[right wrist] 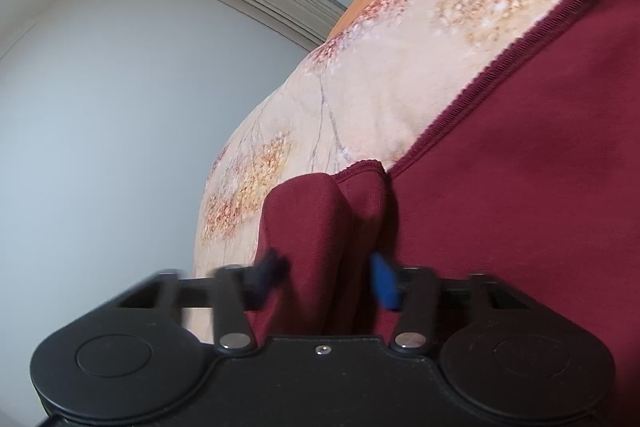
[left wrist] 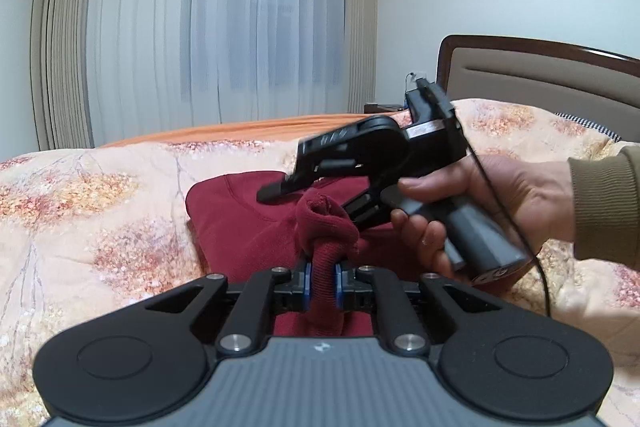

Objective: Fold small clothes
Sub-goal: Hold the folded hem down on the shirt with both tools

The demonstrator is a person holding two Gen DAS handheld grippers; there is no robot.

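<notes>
Garment: 1 dark red knit top, lying on a floral quilt on the bed; headboard at the far right of the left wrist view, curtains behind.

Left gripper: jaws closed on a bunched roll of the red fabric, which stands up between the blue pads and flops over at the top. Grip looks firm.

Right gripper: seen from its own camera, a thick fold of the same top sits between the blue pads. The frame is motion-blurred there and the gap between pads looks wider than on the left, so I cannot tell whether they press on the cloth. From the left wrist view it is held in the person's right hand, fingers over the body of the top.

Handling judgement: light, soft, limp; no stiffness, so any unsupported part will sag and bunch. Ribbed hem edge is the thickest, least slippery hold. Knit likely stretches if pulled hard.

Where to hold: 2 points on the same edge, hem or shoulder line, spread apart to keep the fold line straight. The current left pinch gathers cloth into a wad, which risks a lumpy fold.
</notes>
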